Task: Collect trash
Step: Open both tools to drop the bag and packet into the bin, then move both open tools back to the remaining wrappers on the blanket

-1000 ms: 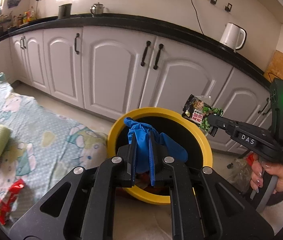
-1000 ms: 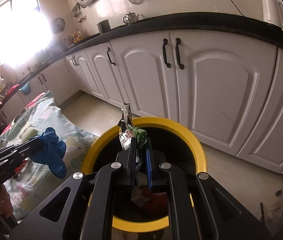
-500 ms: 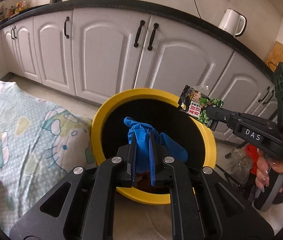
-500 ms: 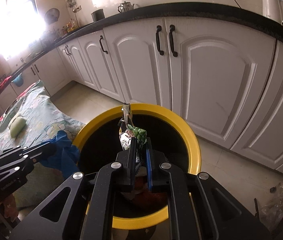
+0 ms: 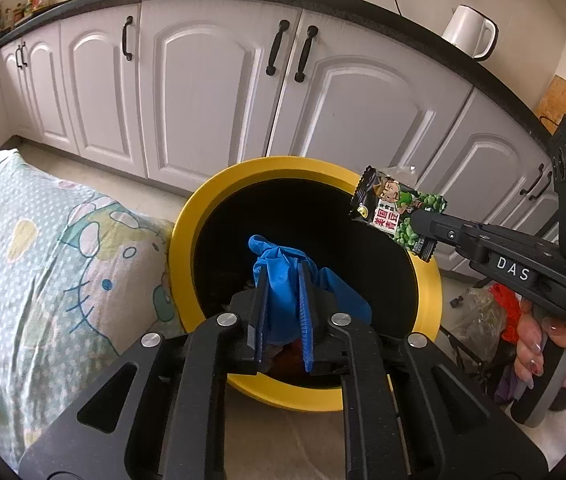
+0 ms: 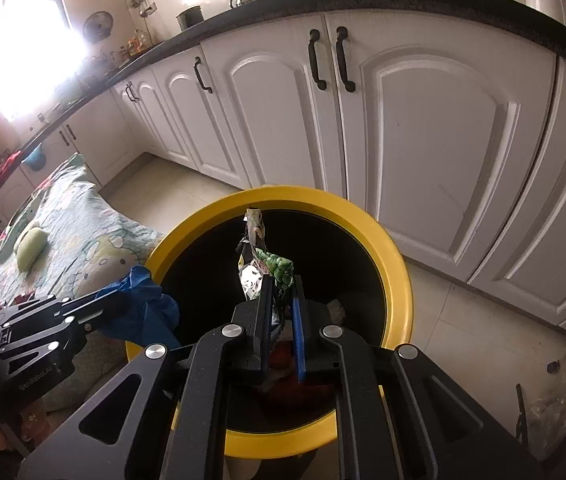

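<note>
Bin (image 5: 187, 240) depths dark, contents unclear

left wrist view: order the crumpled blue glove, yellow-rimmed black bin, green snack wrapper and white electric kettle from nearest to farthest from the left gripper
1. Crumpled blue glove, clamped between the left gripper fingers.
2. Yellow-rimmed black bin, directly below and ahead.
3. Green snack wrapper, up to the right over the bin's far rim, pinched by the right gripper.
4. White electric kettle, on the counter, far upper right.

Bin (image 5: 429, 280) mouth open; cabinets (image 5: 211, 92) probably close behind.
</note>
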`<state>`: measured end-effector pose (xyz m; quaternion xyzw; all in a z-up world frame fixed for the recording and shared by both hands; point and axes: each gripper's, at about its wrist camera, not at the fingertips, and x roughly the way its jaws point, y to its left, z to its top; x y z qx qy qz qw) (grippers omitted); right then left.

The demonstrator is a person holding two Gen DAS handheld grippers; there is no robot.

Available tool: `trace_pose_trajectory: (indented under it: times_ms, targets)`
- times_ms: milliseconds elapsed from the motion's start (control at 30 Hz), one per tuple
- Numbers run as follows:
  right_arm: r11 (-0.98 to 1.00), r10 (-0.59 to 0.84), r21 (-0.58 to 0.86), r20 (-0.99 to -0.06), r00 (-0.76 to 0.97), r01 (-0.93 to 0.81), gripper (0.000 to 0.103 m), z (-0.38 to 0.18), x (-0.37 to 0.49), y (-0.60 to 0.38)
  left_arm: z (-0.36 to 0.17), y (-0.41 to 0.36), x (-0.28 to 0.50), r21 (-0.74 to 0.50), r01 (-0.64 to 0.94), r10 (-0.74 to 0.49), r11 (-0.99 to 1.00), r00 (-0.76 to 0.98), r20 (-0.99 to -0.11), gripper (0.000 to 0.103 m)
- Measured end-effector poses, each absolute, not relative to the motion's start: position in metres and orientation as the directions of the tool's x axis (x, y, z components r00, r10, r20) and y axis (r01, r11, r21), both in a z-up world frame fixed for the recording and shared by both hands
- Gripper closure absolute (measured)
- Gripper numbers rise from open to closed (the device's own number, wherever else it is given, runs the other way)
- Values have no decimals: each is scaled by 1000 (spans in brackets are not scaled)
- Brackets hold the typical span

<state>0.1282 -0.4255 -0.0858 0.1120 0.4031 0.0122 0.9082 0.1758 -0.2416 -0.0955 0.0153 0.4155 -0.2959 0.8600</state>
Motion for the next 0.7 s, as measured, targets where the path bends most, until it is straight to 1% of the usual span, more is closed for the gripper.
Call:
trace_pose_trajectory:
  times_ms: [67,133,267,333,467,533,567,633,700]
  targets:
    - [974,114,217,-731,672,71,92,-87,128,-427,-96,-242,176,-215,522,-493,825,480,-726,94]
    - [972,117,224,-731,672,74,87,-88,128,-428,-97,-242,175,-214,520,-491,827,480,-727,84]
    - [970,114,229,-729,675,83,77,-87,127,-430,-96,-238,176,-214,508,-484,834,488,-727,75]
    - [969,111,232,-725,679,89,74,-85,127,-431,-93,-235,176,-215,502,-482,838,496,-722,64]
    - [967,110,236,-715,691,90,67,-81,125,-431,-85,-227,173,-217,485,-479,847,520,-707,49]
    - [967,112,238,-708,697,86,63,-77,124,-430,-81,-222,172,-221,474,-477,853,533,-699,39]
    - [968,111,238,-705,701,86,62,-76,124,-430,-78,-218,171,-223,465,-475,856,542,-693,36]
    - [967,110,238,-698,708,85,58,-73,123,-430,-73,-212,169,-226,454,-472,862,556,-684,23]
    - [967,106,239,-691,715,88,56,-68,121,-429,-69,-205,167,-225,441,-465,869,571,-676,17]
